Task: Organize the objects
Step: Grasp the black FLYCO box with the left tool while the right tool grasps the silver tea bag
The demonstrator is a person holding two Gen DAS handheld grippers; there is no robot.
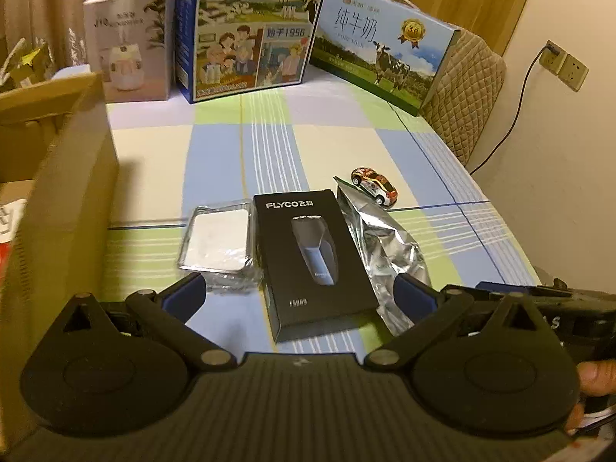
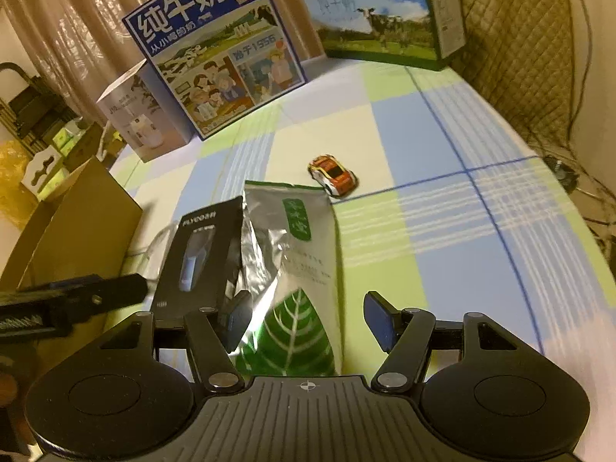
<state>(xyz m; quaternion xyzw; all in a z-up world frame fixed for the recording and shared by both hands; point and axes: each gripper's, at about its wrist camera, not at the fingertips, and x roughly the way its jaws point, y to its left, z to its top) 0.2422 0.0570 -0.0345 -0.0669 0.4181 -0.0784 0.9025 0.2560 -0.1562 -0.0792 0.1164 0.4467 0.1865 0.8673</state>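
A black FLYCO shaver box lies flat on the checked cloth, between the open fingers of my left gripper. Left of it lies a clear-wrapped white item; right of it a silver foil pouch and a small toy car. In the right wrist view my right gripper is open around the near end of the silver pouch, which has a green leaf print. The shaver box lies left of the pouch, the toy car beyond it.
An open cardboard box stands at the left table edge, also in the right wrist view. Two milk cartons and a white product box stand along the back. A quilted chair is at right.
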